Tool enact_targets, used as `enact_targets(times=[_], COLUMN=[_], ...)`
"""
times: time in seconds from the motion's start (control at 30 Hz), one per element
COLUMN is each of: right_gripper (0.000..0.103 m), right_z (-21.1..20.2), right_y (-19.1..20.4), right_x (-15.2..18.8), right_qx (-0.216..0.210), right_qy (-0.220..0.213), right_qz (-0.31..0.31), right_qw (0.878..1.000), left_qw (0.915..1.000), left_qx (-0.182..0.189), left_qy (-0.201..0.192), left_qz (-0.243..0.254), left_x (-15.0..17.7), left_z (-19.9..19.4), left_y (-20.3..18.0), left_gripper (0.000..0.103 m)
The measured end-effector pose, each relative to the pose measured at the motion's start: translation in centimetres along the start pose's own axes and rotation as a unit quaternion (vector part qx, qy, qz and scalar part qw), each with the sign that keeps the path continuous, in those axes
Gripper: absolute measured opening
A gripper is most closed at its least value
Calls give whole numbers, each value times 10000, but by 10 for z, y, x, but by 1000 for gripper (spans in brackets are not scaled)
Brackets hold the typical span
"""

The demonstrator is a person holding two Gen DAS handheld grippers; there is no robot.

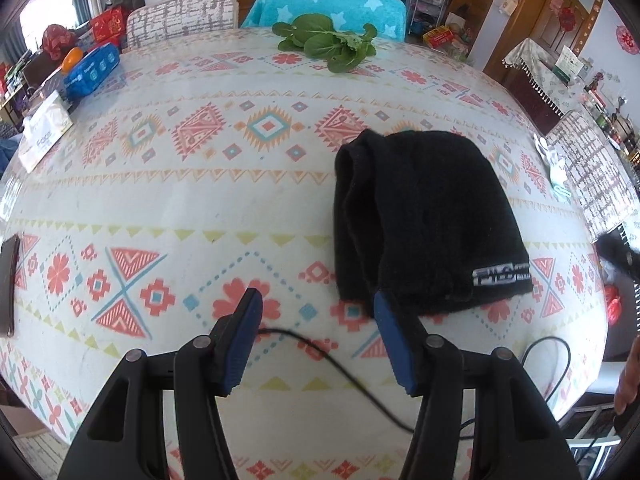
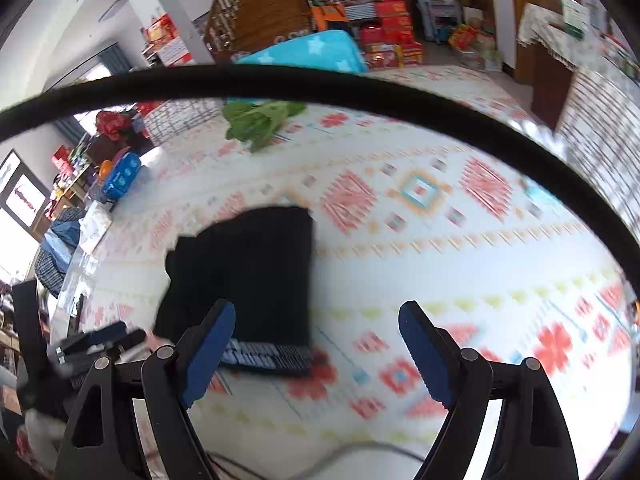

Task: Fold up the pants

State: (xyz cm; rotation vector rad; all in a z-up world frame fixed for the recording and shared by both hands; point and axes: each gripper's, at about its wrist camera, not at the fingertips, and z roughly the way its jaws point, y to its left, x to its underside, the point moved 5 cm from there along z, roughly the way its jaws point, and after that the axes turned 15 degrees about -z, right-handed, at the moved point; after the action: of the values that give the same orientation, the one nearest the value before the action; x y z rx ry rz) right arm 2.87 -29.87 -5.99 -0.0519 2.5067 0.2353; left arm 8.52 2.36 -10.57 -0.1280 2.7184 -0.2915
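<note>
Folded pants (image 1: 424, 216) mid-table (image 1: 200, 208); bare cloth left, near edge.

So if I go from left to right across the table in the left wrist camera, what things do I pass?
Dark phone at the left edge → white tissue pack → blue package → leafy greens → folded black pants → crumpled wrapper near the right edge.

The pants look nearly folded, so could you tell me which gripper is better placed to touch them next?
Probably the left gripper: it is open with one finger at the near edge of the pants. The right gripper, also open, sits mostly over bare tablecloth beside them, in a blurred view.
</note>
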Motion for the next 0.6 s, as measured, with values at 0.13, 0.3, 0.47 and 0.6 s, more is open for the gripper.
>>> enact_targets(times=[0.13, 0.3, 0.47, 0.6], right_gripper=[88, 88, 88, 88], right_z=[-44, -126, -235, -317], right_y=[-43, -121, -200, -258], right_x=[69, 149, 214, 249], right_qx=[406, 1399, 2688, 3781], right_qy=[219, 341, 376, 557], right_qz=[402, 1074, 1604, 1621], right_qw=[9981, 9837, 9490, 9098], left_qw=[9993, 9932, 9710, 9445], left_qx=[-50, -525, -1448, -2163], left_qy=[-72, -472, -995, -1417], left_qz=[-362, -920, -1619, -2025], left_x=[14, 30, 41, 46], left_z=[-24, -81, -153, -212], left_y=[33, 103, 195, 256], left_gripper=[57, 57, 57, 57])
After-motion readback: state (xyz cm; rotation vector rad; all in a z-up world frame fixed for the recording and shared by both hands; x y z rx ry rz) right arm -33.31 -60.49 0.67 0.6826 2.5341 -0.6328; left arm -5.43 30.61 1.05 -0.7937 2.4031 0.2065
